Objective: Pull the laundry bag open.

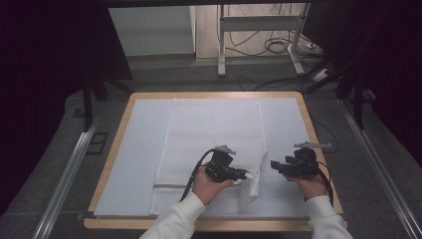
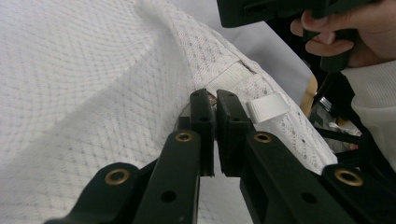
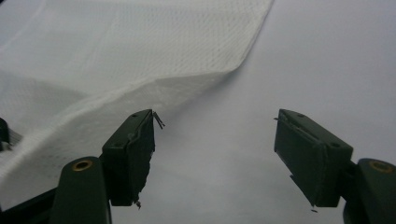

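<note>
Your left tongs [image 2: 211,103] pinch the limp, light mesh laundry bag [image 1: 209,134] at its 4 o'clock seam; right tongs [image 3: 215,140] gape empty.

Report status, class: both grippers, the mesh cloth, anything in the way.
Left gripper shut on mesh cloth, edge lifted. Right gripper open, nothing between its jaws, beside the cloth. Nothing in the way on the table.

Dim, soft overhead light, dark edges
</note>
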